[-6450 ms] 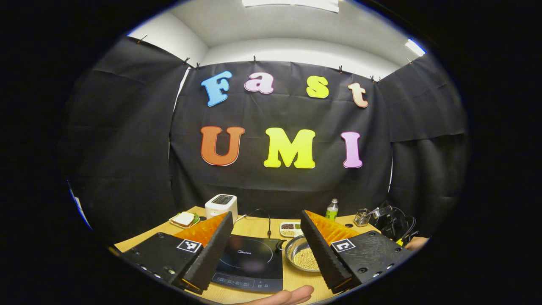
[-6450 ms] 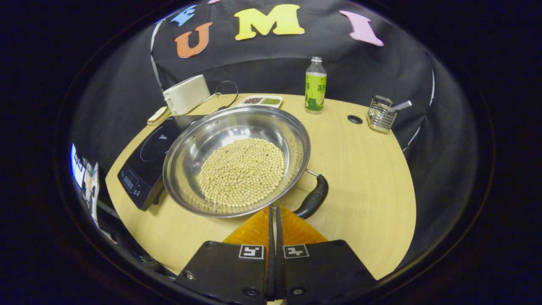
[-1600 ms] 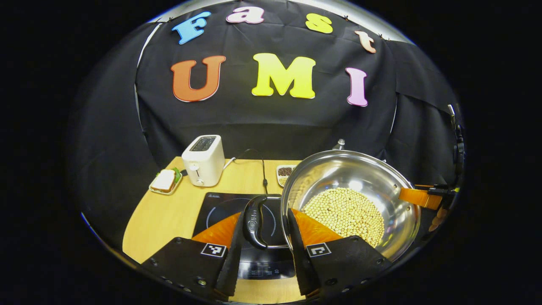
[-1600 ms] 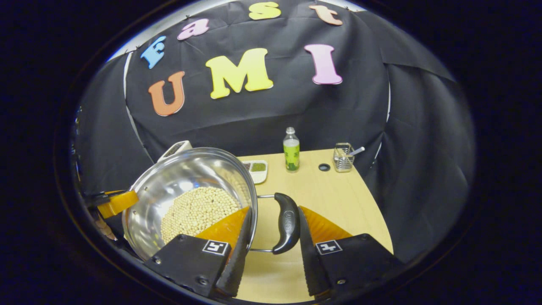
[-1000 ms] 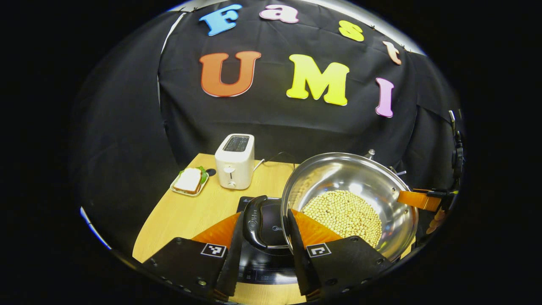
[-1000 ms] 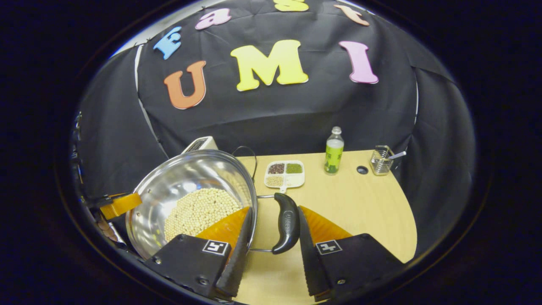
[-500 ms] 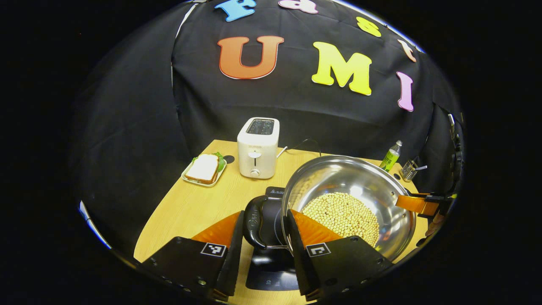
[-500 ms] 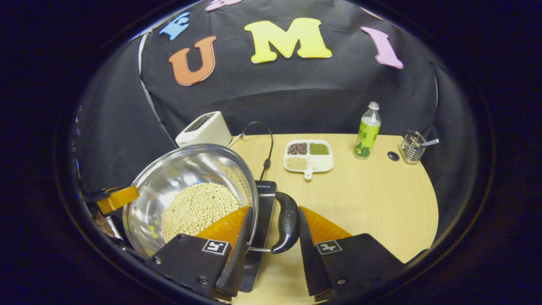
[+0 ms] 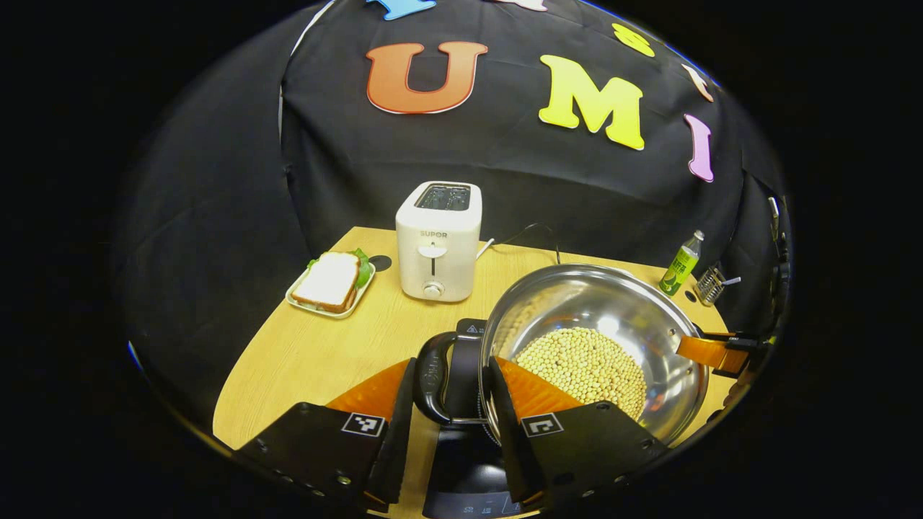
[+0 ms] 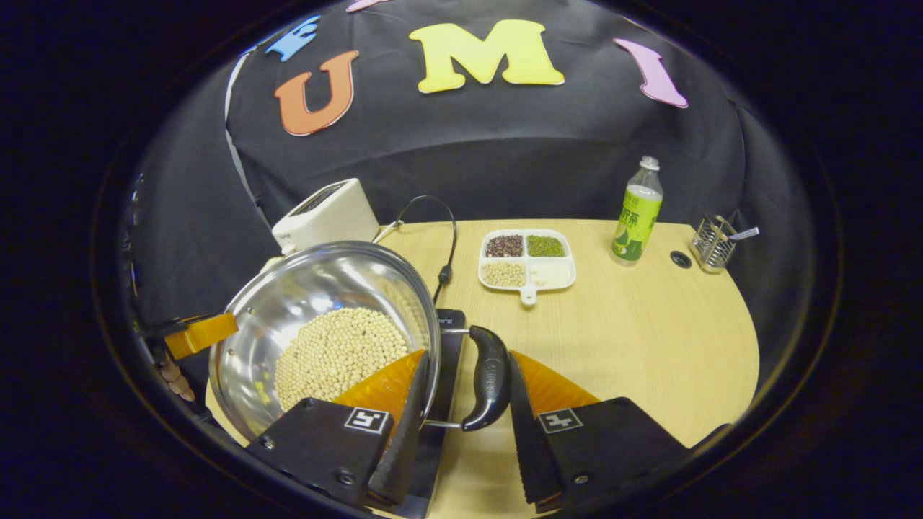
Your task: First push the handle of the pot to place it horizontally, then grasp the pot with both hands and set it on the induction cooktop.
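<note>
The pot (image 9: 613, 317) sits at lower right of the left gripper view and lower left of the right gripper view, a wide steel bowl with a bed of pale beans (image 9: 583, 364) in its bottom, carried over the dark induction cooktop (image 9: 461, 476) whose edge shows beneath it at the bottom of the frame. Whether its base already touches the glass I cannot tell. The left tool (image 9: 448, 386) has one finger on each side of the black loop handle (image 9: 431, 376), seemingly clamped on it; the right tool (image 10: 467, 378) holds the opposite handle (image 10: 490, 375) the same way, and each tool shows as a small far shape at the opposite rim.

Judged from its look, the pot is stiff and heavy for its size, with the beans adding loose weight that will roll toward any low side. The polished steel wall is slippery and curved, a poor place to pinch; the two plastic handles are the right hold, gripped across their middle so the pot cannot swing. Both sides need to come down level and together, or the beans may shift and tip it.

On the counter (image 10: 634, 324) behind stand a toaster (image 9: 438, 241), a sandwich on a plate (image 9: 330, 282), a divided dish of grains (image 10: 526, 261), a green bottle (image 10: 636, 213) and a wire holder (image 10: 712, 244), all well apart from the pot
</note>
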